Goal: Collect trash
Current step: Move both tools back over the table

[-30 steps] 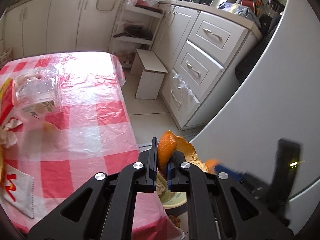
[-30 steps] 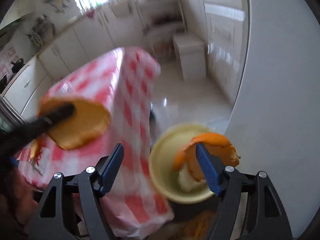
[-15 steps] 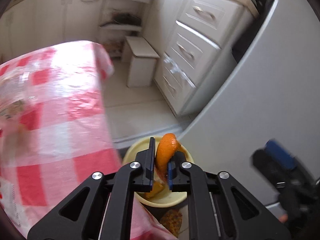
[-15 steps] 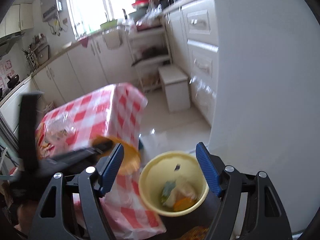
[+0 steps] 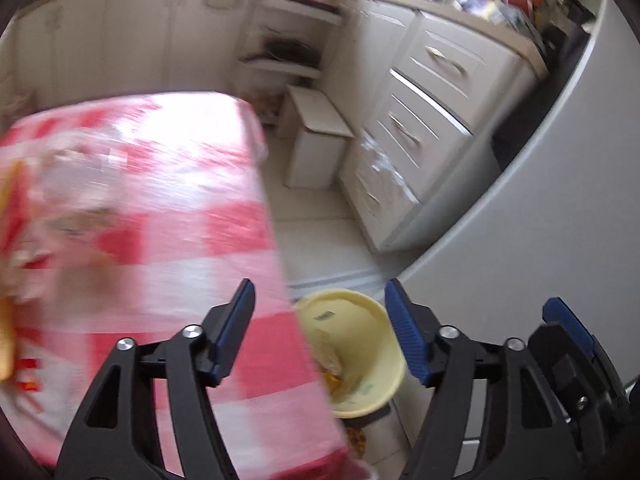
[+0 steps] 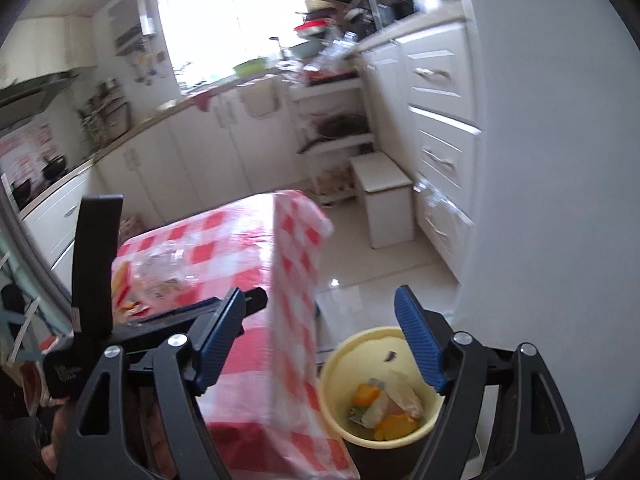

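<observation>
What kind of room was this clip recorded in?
A home kitchen, most likely: white drawer cabinets under a cluttered countertop, a table in red-and-white checked cloth, and a yellow plastic waste bin on the floor.

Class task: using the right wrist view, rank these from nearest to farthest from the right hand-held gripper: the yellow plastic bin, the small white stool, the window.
1. Yellow plastic bin: just below the right hand-held gripper.
2. Small white stool: on the floor beside the drawers.
3. Window: on the far wall, above the counter.

Each hand-held gripper (image 5: 320,328) has black triangular cut-out arms, silver screws and ribbed blue pads (image 6: 418,342).
</observation>
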A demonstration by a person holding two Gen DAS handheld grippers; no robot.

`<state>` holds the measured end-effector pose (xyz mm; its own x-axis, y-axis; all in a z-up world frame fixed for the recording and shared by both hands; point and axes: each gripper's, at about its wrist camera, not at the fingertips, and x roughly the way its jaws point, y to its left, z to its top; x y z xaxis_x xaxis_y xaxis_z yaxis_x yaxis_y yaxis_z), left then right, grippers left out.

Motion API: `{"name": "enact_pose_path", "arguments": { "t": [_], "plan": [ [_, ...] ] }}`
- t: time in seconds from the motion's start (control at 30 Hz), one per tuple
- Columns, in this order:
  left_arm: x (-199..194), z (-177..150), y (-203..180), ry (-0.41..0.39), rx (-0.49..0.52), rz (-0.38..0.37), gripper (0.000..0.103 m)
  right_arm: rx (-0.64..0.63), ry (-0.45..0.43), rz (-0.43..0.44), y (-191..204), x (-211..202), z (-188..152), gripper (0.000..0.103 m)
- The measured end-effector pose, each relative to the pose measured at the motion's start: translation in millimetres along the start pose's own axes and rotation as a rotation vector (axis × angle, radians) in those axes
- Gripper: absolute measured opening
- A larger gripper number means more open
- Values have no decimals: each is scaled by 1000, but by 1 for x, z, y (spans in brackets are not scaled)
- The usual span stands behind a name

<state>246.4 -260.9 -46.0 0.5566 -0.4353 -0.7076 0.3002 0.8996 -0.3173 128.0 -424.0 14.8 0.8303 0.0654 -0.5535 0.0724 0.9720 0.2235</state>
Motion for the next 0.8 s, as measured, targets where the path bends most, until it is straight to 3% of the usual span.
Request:
{"name": "enact_pose_path", "arguments": {
  "t": [0.27, 0.37, 0.63, 0.8],
  "plan": [
    [-99, 3, 49, -196, 39, 234, 88, -181, -5, 85, 67, -5, -7, 84],
    [-128, -2, 63, -249, 73, 311, 94, -228, -16, 113, 88, -11, -12, 92],
    [-159, -9, 118, -274, 58, 454, 95, -302, -11, 191, 137, -3, -28, 92],
    [-163, -10, 145, -273, 8, 462, 95, -363, -7, 217, 164, 9, -37, 92]
  ]
}}
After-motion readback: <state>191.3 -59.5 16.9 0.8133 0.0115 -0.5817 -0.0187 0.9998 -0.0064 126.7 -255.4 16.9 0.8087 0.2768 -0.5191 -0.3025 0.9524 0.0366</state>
